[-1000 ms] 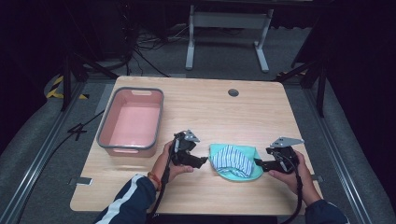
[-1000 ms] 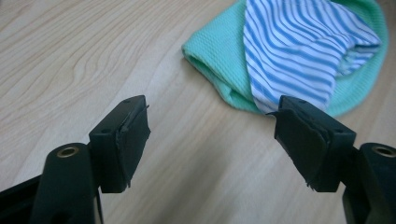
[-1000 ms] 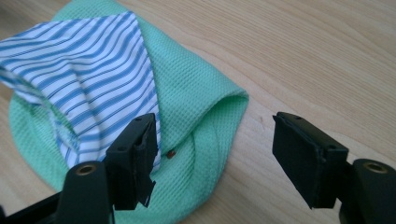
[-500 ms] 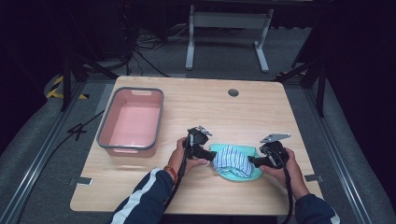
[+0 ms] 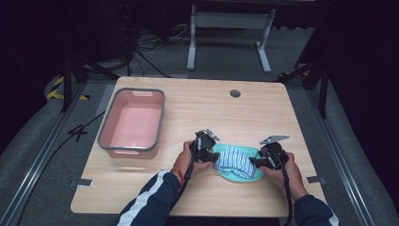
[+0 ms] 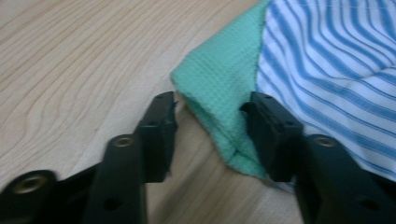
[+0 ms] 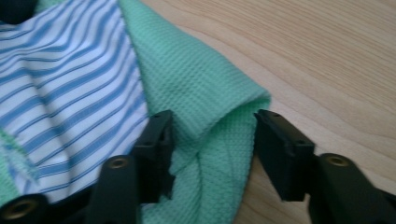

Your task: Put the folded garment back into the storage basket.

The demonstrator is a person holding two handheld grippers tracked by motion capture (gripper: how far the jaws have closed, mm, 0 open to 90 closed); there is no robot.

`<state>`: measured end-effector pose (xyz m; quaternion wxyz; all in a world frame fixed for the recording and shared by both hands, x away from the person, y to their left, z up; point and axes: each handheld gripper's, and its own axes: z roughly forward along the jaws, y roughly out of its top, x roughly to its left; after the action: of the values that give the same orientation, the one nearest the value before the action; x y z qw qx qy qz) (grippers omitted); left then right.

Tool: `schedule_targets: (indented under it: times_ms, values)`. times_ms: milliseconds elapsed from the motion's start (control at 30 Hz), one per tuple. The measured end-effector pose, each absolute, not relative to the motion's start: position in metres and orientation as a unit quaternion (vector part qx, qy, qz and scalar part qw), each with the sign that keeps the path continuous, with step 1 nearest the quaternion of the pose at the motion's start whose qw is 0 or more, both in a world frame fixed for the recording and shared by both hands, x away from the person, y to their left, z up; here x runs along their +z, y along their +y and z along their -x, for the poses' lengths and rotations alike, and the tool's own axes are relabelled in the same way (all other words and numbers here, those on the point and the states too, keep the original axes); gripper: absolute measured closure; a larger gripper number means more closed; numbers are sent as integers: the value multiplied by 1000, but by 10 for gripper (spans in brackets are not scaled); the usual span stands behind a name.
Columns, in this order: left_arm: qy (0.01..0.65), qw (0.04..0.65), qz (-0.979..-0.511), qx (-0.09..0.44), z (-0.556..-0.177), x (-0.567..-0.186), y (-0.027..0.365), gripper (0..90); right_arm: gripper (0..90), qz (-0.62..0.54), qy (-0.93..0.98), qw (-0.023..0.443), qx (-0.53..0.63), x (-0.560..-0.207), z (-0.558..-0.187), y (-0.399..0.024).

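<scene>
Each claw, left [image 6: 210,123] and right [image 7: 210,144], has just been closing, jaws half-wide astride a green cloth [image 6: 219,88] corner.

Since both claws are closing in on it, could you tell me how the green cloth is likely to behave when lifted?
The green cloth already folds softly between the right claw jaws, so it will probably sag. The striped cloth lying on it may slide off.
</scene>
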<state>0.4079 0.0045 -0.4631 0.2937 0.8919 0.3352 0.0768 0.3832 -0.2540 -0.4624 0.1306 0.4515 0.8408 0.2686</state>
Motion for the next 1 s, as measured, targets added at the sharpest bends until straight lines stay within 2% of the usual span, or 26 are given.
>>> schedule_targets:
  times_ms: [67, 200, 533, 1000]
  values:
    - [329, 294, -895, 71, -407, -463, 2, 710, 672, -442, 846, 123, 273, -461, -382, -251]
    - [323, 291, -898, 64, -409, -462, 1, 808, 808, -434, 848, 117, 280, -461, -381, -249]
    - [321, 288, -900, 65, -413, -451, 0, 830, 831, -432, 850, 111, 281, -457, -381, -250]
    - [324, 295, -895, 82, -418, -420, 20, 833, 838, -429, 841, 106, 312, -426, -393, -227]
